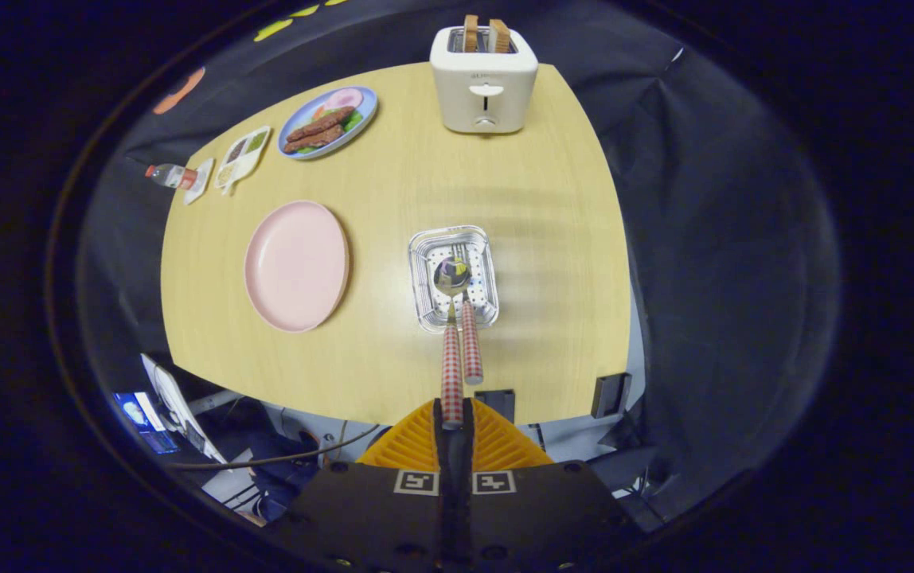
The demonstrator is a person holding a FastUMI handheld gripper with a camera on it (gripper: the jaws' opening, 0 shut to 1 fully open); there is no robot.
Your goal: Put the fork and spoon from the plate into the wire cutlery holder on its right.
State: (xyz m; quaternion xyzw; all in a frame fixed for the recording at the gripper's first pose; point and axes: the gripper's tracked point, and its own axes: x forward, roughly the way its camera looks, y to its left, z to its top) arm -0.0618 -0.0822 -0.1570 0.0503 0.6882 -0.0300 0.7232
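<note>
- Gripper (454, 420): both fingers are closed on the end of the spoon's checked handle, clamping it between them.
- Spoon (451, 350): it extends straight ahead from the fingers; its bowl sits inside the wire cutlery holder, above the perforated bottom.
- Fork (470, 338): its checked handle lies just beside the spoon's handle, on the right, with the free end sticking out over the holder's near rim; the tines are inside the holder, next to the spoon's bowl.
- Wire cutlery holder (425, 255): rectangular metal basket standing on the wooden table (537, 263), ahead of the fingers.
- Pink plate (296, 264): located on the table to the left of the holder, well apart from it; nothing lies on it.
- Far left: a blue plate with food (328, 122), a small white divided dish (243, 156) and a bottle lying on its side (170, 175) at the table's edge.
- Far edge: a white toaster (483, 78) with two slices of bread in its slots.
</note>
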